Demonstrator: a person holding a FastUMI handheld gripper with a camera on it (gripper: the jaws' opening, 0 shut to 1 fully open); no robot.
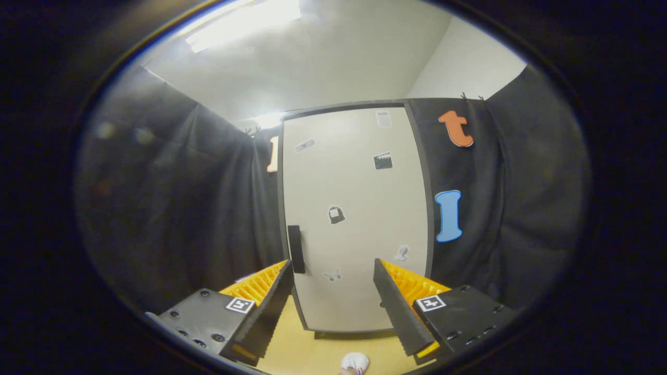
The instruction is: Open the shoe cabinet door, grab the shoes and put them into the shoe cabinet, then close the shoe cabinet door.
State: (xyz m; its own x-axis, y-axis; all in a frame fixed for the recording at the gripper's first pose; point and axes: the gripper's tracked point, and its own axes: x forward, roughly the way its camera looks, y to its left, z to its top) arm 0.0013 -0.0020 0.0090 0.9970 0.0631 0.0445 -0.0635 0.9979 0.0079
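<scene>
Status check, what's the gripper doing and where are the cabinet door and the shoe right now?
Gripper open, holding nothing. Shoe cabinet door shut, beyond the fingers; its handle just off one fingertip. Shoe on the floor below the fingers.

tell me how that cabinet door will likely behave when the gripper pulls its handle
The door looks like a flat rigid panel, so it should swing stiffly rather than flex. Its dark handle sits at one edge, which suggests hinges on the opposite side. The open gripper is not yet touching it; weight can't be judged.

you see a pale grey door with dark stickers, black handle, white shoe, tan floor
</scene>
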